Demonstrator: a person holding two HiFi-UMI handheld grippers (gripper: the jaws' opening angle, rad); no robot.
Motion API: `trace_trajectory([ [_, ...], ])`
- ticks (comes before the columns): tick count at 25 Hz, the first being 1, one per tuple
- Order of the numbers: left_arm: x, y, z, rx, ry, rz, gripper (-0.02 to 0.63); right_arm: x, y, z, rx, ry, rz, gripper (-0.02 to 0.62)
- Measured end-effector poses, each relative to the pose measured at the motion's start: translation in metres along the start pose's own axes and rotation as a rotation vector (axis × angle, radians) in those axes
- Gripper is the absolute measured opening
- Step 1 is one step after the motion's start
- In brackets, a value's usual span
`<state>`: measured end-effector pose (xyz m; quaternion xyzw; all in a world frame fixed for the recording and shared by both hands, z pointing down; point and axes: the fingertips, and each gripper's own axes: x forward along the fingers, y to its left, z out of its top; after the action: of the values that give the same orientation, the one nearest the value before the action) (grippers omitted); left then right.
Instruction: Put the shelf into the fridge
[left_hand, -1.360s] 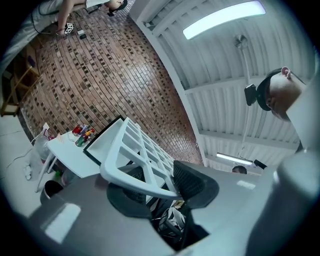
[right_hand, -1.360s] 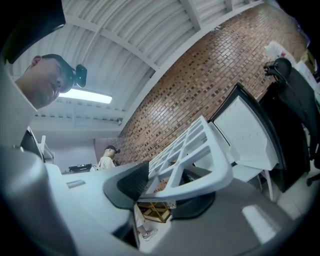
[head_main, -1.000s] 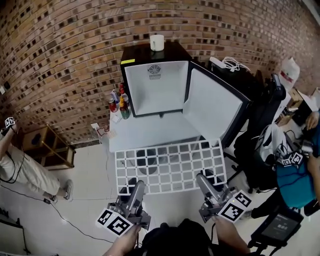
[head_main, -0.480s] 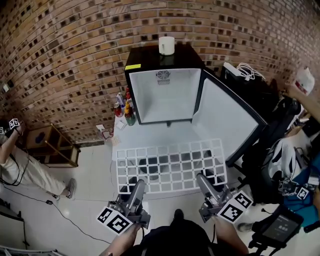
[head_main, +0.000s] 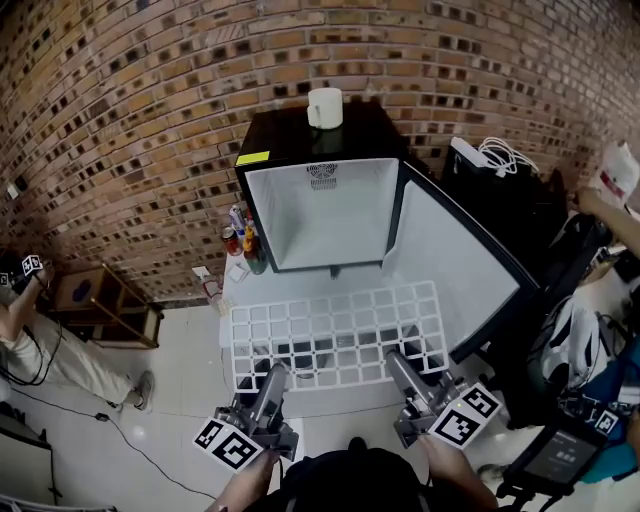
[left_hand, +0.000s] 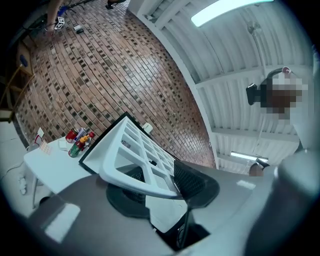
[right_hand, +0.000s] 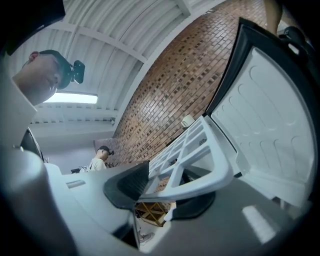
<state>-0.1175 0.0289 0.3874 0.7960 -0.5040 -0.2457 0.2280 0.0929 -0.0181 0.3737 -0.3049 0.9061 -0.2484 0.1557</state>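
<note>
Brick wall (head_main: 130, 120) behind; fridge (head_main: 325, 215) ahead of grippers, closer than before. Shelf (head_main: 338, 335) clamped in left gripper (head_main: 275, 373), jaws just eased wider, and right gripper (head_main: 396, 361).

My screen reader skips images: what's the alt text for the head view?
The left tongs and right tongs grip the near edge of a white grid shelf before an open black fridge by a brick wall. A white mug sits on top.

White lattice shelf (head_main: 335, 337) lies level just before the open black fridge (head_main: 320, 215), white inside.
</note>
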Motion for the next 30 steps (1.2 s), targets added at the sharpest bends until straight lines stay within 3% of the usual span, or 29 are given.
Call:
trace_trajectory([
  [9, 0.042, 0.028, 0.002, -0.015, 0.02, 0.024, 0.139, 0.036, -0.037, 0.008, 0.023, 0.021, -0.001, 0.143],
  [30, 0.139, 0.146, 0.026, -0.077, 0.131, -0.024, 0.138, 0.148, -0.109, -0.005, 0.061, 0.008, -0.137, 0.144],
])
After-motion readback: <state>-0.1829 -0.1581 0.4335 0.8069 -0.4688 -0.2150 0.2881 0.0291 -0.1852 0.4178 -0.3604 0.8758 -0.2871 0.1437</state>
